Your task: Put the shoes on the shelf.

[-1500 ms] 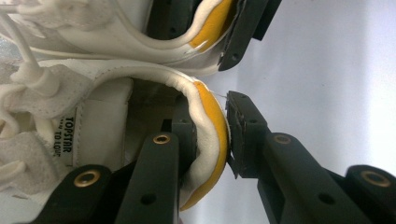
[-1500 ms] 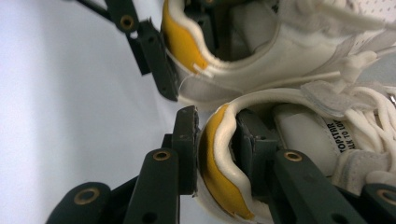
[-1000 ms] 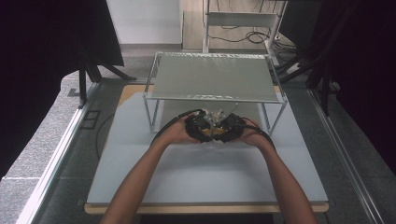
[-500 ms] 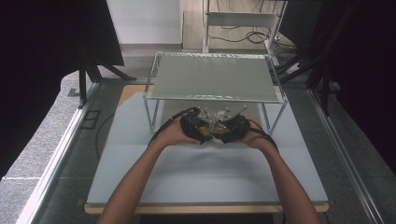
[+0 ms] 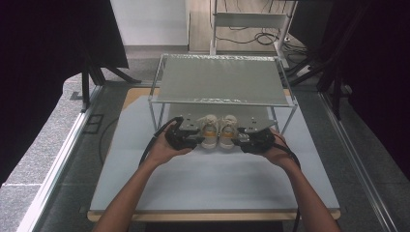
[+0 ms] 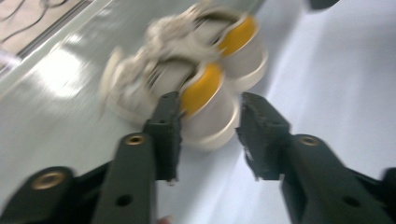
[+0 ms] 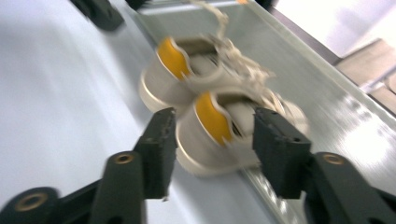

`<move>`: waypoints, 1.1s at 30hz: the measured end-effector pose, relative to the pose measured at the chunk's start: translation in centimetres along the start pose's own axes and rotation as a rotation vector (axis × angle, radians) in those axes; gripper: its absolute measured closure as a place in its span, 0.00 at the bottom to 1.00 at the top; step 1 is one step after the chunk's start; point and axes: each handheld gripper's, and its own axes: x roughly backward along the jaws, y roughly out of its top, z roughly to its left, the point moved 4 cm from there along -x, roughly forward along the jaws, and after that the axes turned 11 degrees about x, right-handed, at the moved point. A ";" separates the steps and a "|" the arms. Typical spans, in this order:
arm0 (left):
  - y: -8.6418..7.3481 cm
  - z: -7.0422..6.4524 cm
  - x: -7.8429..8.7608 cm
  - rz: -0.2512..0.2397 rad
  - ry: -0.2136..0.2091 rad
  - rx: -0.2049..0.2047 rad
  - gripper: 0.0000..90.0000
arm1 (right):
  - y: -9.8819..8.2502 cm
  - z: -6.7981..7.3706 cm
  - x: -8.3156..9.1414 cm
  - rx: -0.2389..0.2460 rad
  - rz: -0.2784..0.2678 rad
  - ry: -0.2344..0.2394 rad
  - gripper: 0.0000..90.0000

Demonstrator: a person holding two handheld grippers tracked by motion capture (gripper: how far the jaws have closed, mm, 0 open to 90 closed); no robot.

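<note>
Left gripper view: blurred shoes point(image 6: 196, 88)

From up high everything looks dim and greyish, with black curtains swallowing both sides and the brightest patch on the pale floor at the back. My pale blue-grey table mat point(image 5: 212, 179) is evenly lit, only soft shadow under the wire-mesh metal shelf point(image 5: 220, 79). My gripper views are motion-smeared: the pair of cream sneakers with yellow heel linings point(image 6: 196, 79) is streaky, and white glare blows out the shiny metal base point(image 7: 327, 98).
</note>
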 end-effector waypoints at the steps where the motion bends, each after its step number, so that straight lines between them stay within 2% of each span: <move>1: -0.3 0.2 0.0 -0.001 0.012 0.027 0.71 | -0.5 0.0 0.1 -0.008 0.012 -0.018 0.61; 2: -0.7 0.7 -0.1 -0.002 0.033 0.070 0.73 | -0.8 0.0 0.1 -0.015 0.025 -0.030 0.63; 4: -1.2 1.5 -0.5 0.002 0.064 0.126 0.79 | -1.5 -0.1 -0.1 -0.024 0.051 -0.061 0.69; 6: -1.6 2.2 -1.1 0.010 0.080 0.173 0.83 | -2.2 -0.3 -0.6 -0.056 0.070 -0.090 0.76; 8: -1.9 2.7 -1.9 0.034 0.093 0.208 0.85 | -3.0 -0.8 -1.4 -0.086 0.108 -0.135 0.83; 10: -2.0 3.2 -3.0 0.061 0.105 0.226 0.86 | -3.6 -1.2 -2.1 -0.114 0.138 -0.156 0.88; 13: -1.8 3.6 -4.3 0.074 0.118 0.249 0.88 | -4.5 -1.9 -3.6 -0.157 0.167 -0.177 0.93; 15: -1.6 3.7 -5.0 0.075 0.128 0.285 0.90 | -4.8 -2.2 -4.3 -0.167 0.178 -0.206 0.96; 16: -1.5 4.2 -5.4 0.078 0.125 0.260 0.90 | -4.9 -2.4 -4.6 -0.177 0.177 -0.216 0.97; 17: -1.4 4.4 -5.6 0.079 0.129 0.252 0.91 | -5.0 -2.6 -5.0 -0.204 0.174 -0.235 0.99; 19: -1.3 4.8 -6.0 0.075 0.130 0.242 0.92 | -5.0 -2.8 -5.6 -0.216 0.176 -0.254 1.00; 21: -1.3 4.9 -6.4 0.075 0.127 0.258 0.92 | -5.2 -3.1 -6.2 -0.221 0.181 -0.260 1.00; 26: -1.0 5.0 -7.4 0.077 0.114 0.266 0.93 | -5.7 -3.4 -7.6 -0.238 0.220 -0.273 1.00; 29: -0.8 4.8 -7.8 0.083 0.122 0.268 0.95 | -5.6 -3.7 -7.9 -0.246 0.229 -0.274 1.00; 33: -0.4 4.9 -8.2 0.083 0.124 0.285 0.97 | -5.2 -4.1 -8.4 -0.234 0.237 -0.280 1.00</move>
